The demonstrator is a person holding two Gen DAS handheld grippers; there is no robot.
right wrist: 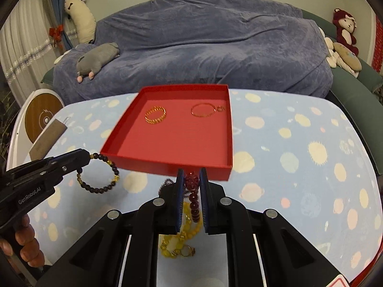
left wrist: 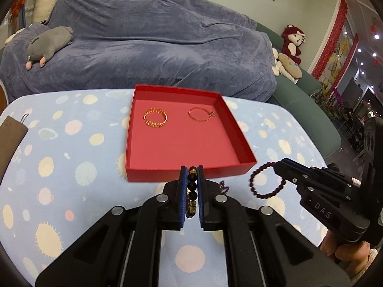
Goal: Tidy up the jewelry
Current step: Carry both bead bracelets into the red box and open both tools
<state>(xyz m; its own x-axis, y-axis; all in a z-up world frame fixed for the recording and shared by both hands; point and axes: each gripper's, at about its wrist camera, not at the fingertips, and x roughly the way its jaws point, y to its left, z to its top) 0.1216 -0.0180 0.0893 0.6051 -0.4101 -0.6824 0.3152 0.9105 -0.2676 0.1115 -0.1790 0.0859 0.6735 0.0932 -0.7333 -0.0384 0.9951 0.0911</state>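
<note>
A red tray [left wrist: 186, 173] [right wrist: 167, 167] sits on the spotted tablecloth. It holds a gold chain-link bracelet [left wrist: 155, 117] [right wrist: 155, 115] at left and a thin gold bangle [left wrist: 199, 114] [right wrist: 203, 110] at right. My left gripper [left wrist: 192, 171] [right wrist: 89, 156] is shut on a dark bead bracelet [left wrist: 192, 186] [right wrist: 100, 187] with gold spacers, just before the tray's near wall. My right gripper [right wrist: 191, 172] [left wrist: 275, 165] is shut on a dark red bead bracelet [right wrist: 192, 196] [left wrist: 261, 195], lifted near the tray's near right corner.
A yellow bead bracelet [right wrist: 177, 244] lies on the cloth under my right gripper. A brown card [right wrist: 47, 138] lies at the table's left edge. A blue-covered sofa [left wrist: 148, 43] with a grey plush [left wrist: 47, 45] stands behind the table.
</note>
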